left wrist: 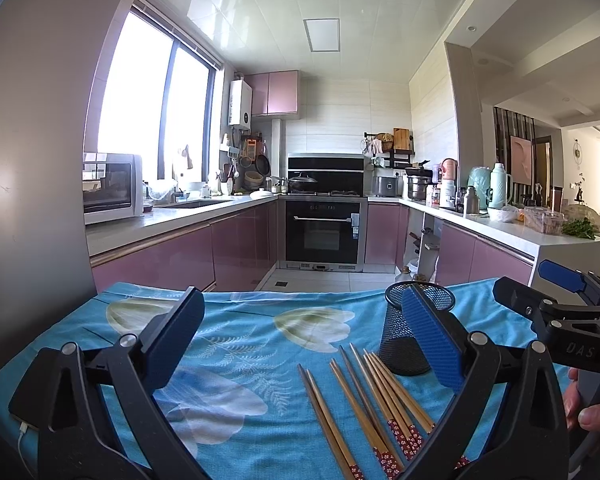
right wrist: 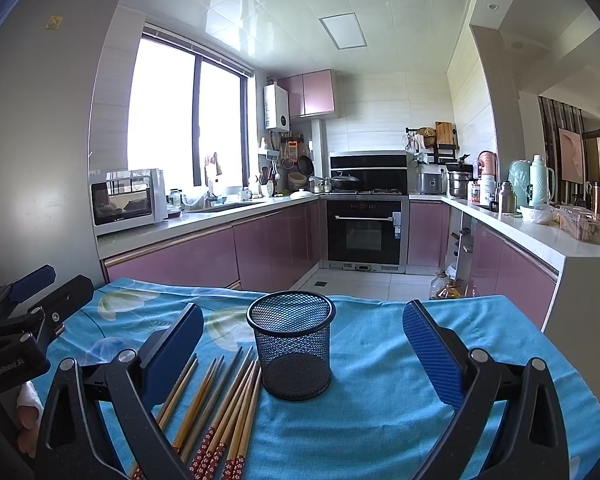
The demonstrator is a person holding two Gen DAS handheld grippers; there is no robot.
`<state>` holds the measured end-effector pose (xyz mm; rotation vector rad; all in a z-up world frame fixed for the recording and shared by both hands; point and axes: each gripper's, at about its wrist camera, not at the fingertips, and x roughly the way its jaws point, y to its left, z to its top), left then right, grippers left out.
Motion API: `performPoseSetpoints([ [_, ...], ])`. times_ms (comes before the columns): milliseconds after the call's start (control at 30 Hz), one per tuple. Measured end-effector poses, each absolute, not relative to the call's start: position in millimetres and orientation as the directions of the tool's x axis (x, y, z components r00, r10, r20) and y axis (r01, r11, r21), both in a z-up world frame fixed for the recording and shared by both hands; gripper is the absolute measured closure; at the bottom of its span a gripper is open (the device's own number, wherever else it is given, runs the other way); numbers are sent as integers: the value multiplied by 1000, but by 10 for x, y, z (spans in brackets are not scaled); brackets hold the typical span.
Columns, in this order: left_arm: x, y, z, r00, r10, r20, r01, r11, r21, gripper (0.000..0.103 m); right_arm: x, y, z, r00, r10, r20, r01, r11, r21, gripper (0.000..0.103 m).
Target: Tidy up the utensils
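Several bamboo chopsticks (left wrist: pixel 364 404) with red patterned ends lie loose on the blue floral tablecloth (left wrist: pixel 244 336). A black mesh holder (left wrist: pixel 414 328) stands upright and empty just right of them. My left gripper (left wrist: pixel 300 340) hovers open above the cloth, the chopsticks between its fingers and nothing held. In the right wrist view the mesh holder (right wrist: pixel 292 346) sits centred between the wide-open fingers of my right gripper (right wrist: pixel 304 344), with the chopsticks (right wrist: pixel 220 408) to its left. The right gripper (left wrist: pixel 532 288) shows at the left view's right edge, the left gripper (right wrist: pixel 36 292) at the right view's left edge.
The table's far edge (left wrist: pixel 300 292) drops to a tiled kitchen floor. Pink cabinets, an oven (left wrist: pixel 322 228) and cluttered counters stand well beyond. A grey fridge wall (left wrist: pixel 32 160) rises at the left. A hand (left wrist: pixel 584 404) grips the right tool's handle.
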<state>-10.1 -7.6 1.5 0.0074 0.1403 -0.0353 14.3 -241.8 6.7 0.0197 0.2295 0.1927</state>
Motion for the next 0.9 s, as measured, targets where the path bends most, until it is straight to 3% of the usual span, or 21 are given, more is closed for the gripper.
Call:
performPoseSetpoints([
  [900, -79, -96, -20, 986, -33, -162, 35, 999, 9, 6, 182, -2414, 56, 948, 201, -246, -195, 980, 47, 6],
])
